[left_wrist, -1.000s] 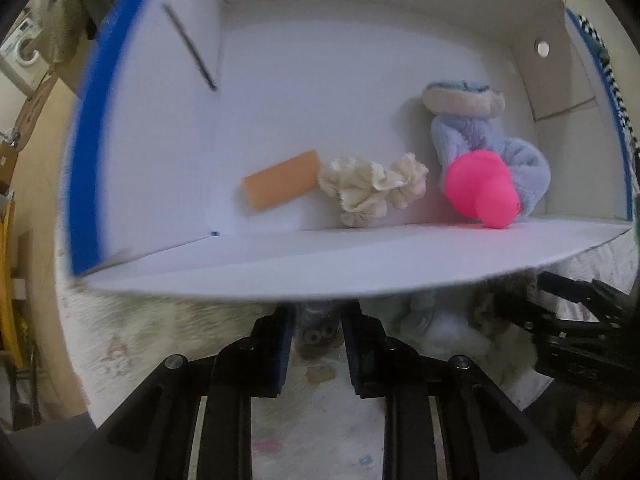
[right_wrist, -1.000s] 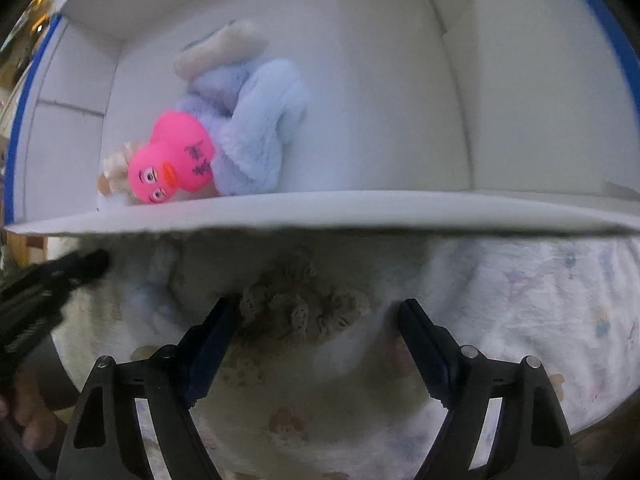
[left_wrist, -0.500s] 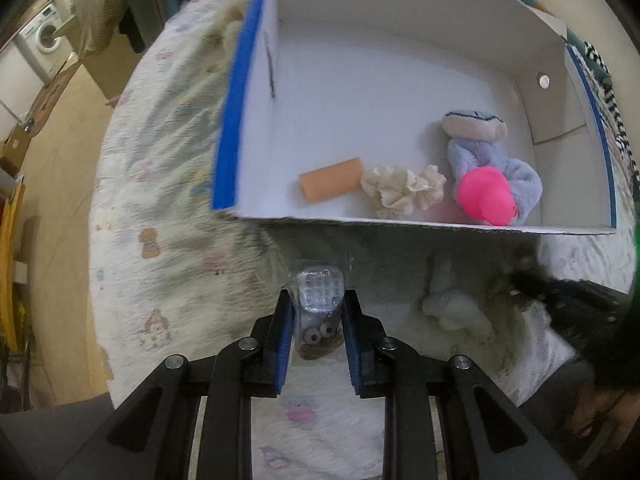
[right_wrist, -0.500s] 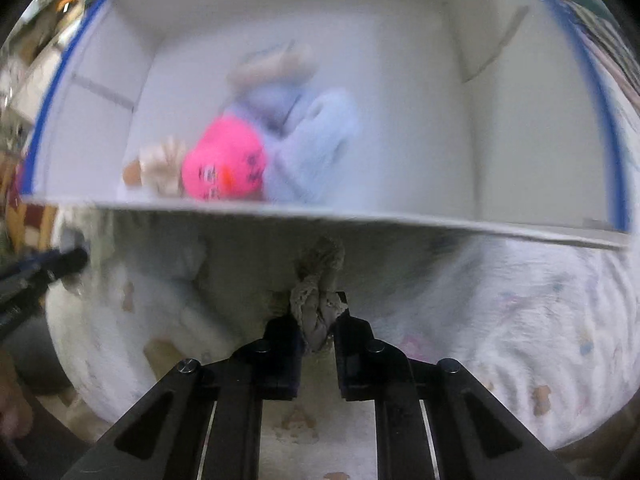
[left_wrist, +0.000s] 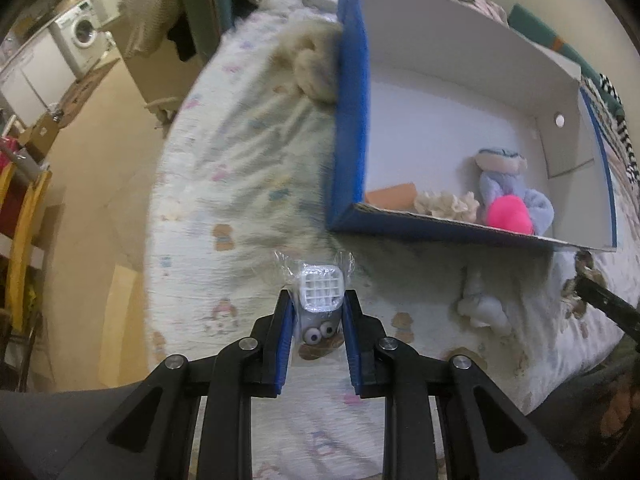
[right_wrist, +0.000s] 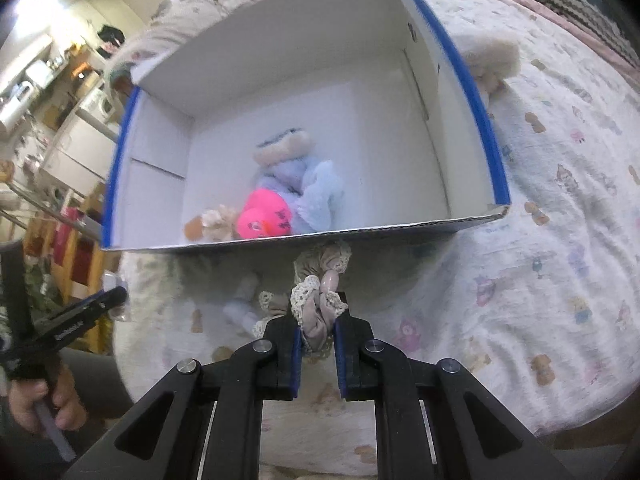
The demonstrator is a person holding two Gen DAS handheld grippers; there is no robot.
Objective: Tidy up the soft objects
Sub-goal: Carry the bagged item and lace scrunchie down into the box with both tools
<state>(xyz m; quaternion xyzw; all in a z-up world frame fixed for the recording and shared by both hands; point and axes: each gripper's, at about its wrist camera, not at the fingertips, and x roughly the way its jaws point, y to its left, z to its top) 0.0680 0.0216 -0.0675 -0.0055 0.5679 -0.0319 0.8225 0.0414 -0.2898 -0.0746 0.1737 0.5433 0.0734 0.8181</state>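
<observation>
My left gripper (left_wrist: 318,312) is shut on a small grey googly-eyed toy in clear wrap (left_wrist: 320,304), held above the bed in front of the box. My right gripper (right_wrist: 318,320) is shut on a beige lace scrunchie (right_wrist: 320,300), held just before the box's near wall. The blue-edged white box (left_wrist: 348,120) (right_wrist: 472,92) holds a pink rubber duck (left_wrist: 510,220) (right_wrist: 262,216), a pale blue plush (left_wrist: 516,188) (right_wrist: 304,184), a cream knotted rope toy (left_wrist: 444,204) and an orange roll (left_wrist: 394,196).
A small white plush (left_wrist: 482,304) (right_wrist: 242,308) lies on the printed bedsheet (left_wrist: 240,184) before the box. A beige fluffy item (left_wrist: 312,64) (right_wrist: 492,60) sits against the box's outer wall. The floor drops off at the bed's left edge.
Both grippers pulled back and up from the box front. The right gripper closed on the scrunchie and lifted it; the left kept its grip on the grey toy.
</observation>
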